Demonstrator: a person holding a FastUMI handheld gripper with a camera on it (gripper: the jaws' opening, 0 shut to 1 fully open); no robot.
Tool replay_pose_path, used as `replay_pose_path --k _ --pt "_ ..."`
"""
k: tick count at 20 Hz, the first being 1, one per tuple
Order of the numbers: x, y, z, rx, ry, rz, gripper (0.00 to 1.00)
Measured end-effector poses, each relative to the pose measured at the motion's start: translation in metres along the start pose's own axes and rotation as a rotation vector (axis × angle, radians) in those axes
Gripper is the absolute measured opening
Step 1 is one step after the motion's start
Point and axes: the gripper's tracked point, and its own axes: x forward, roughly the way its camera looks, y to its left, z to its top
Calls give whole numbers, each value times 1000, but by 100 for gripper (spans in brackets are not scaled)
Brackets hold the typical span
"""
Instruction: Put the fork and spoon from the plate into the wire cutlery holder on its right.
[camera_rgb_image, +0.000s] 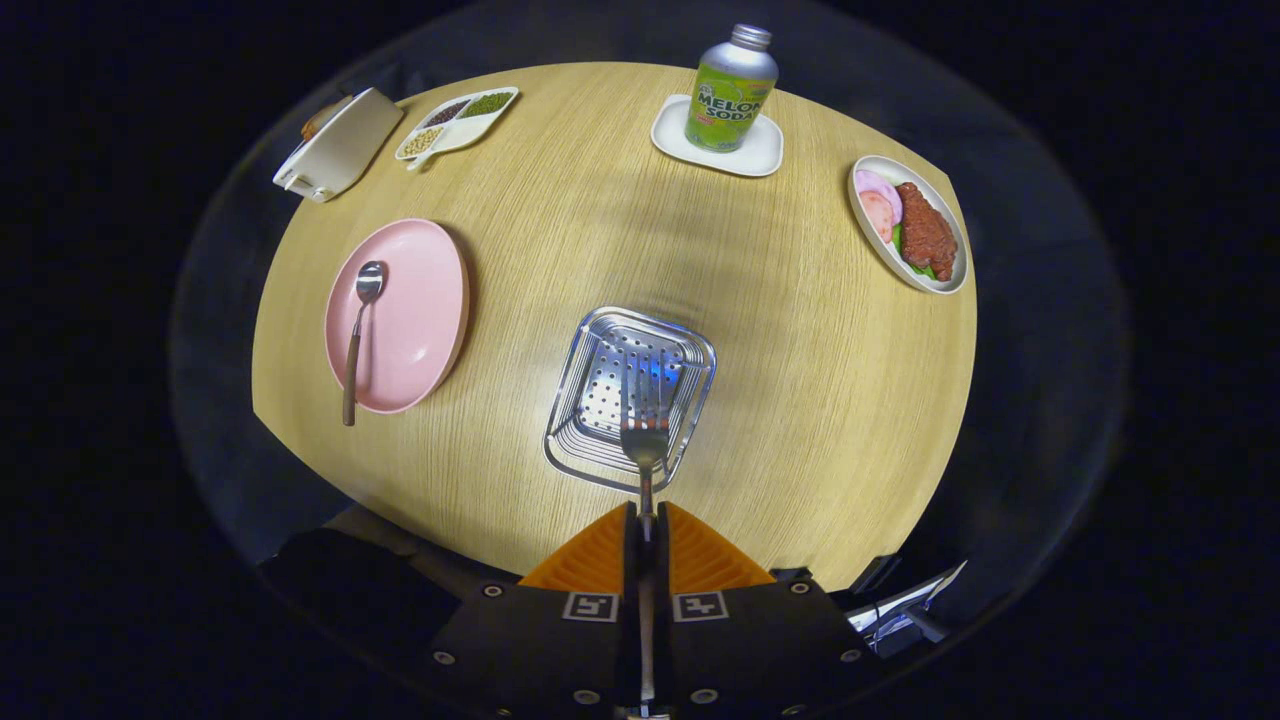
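My gripper (646, 515) is shut on the fork (645, 425), whose handle runs between both fingers and whose tines point forward, hanging over the open top of the wire cutlery holder (590, 440). The holder is square, of shiny metal, with a perforated bottom, and stands just ahead of the fingers on the round wooden table (780, 400). To its left lies the pink plate (420, 310). On that plate rests the spoon (358, 335), bowl away from me, its dark handle reaching over the plate's near rim.
Beyond the holder a green soda can (731, 90) stands on a small white dish (765, 152). A white plate with meat and ham slices (912, 236) is at the far right. A divided dish of beans (458, 122) and a white box (338, 145) sit far left.
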Motion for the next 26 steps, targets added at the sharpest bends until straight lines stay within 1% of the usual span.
replay_pose_path --k 8,11,13,15,18,21,25,26 --pt "19 3 10 -4 80 2 6" --pt "23 4 16 9 77 0 7" --pt "22 2 21 35 48 -5 9" --pt "20 -1 29 63 -3 -12 8" --pt "10 1 48 117 -125 -3 9" --pt "-4 7 70 168 -288 20 9" --pt "-26 14 95 217 -499 22 10" --pt "-33 17 102 233 -561 27 12"
